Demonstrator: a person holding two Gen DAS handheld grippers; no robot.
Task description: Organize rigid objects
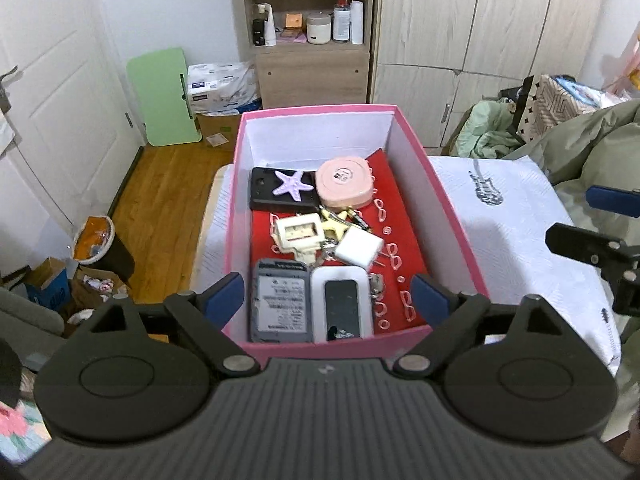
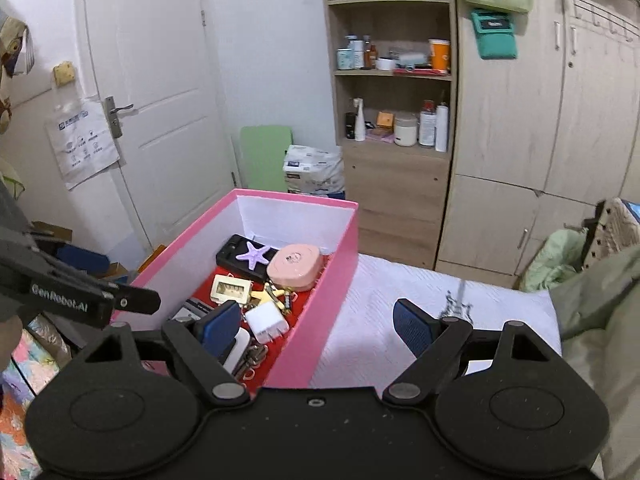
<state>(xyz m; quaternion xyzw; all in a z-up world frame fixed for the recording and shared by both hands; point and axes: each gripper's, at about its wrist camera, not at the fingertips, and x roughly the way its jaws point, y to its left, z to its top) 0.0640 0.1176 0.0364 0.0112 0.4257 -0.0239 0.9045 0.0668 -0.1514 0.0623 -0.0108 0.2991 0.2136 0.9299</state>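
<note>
Pink box (image 1: 452, 216) fills the middle of the left wrist view, sitting on a white patterned cover (image 1: 516, 216) over what looks like a bed, and it is already well stocked. Going down in size: at twelve o'clock inside the box lies a black case (image 1: 264, 194) with a lilac starfish (image 1: 294, 186) on top, and just beside it at one o'clock a round pink case (image 1: 346, 184). Down at six o'clock, a grey phone-like slab (image 1: 280, 300) and a white device (image 1: 342, 304) with a dark screen lie side by side against the near wall. In the centre, a cream plug-like block (image 1: 298, 232) and a white charger cube (image 1: 358, 247) sit among some small metal bits too jumbled to name. Scattered pink rings (image 1: 390, 250) dot the red lining (image 1: 404, 208) toward three o'clock.

Left tool (image 1: 328, 296) hovers over the near edge of the box, fingers wide apart, nothing between them. Right tool (image 2: 312, 320) hangs over the box's right wall, also spread open and empty, one pad above the contents, the other above the cover.

Judging by this, most of the job looks done: the rigid items are gathered in the box and the cover beside it shows nothing loose. What may remain is tidying that central jumble, or simply finishing up.
</note>
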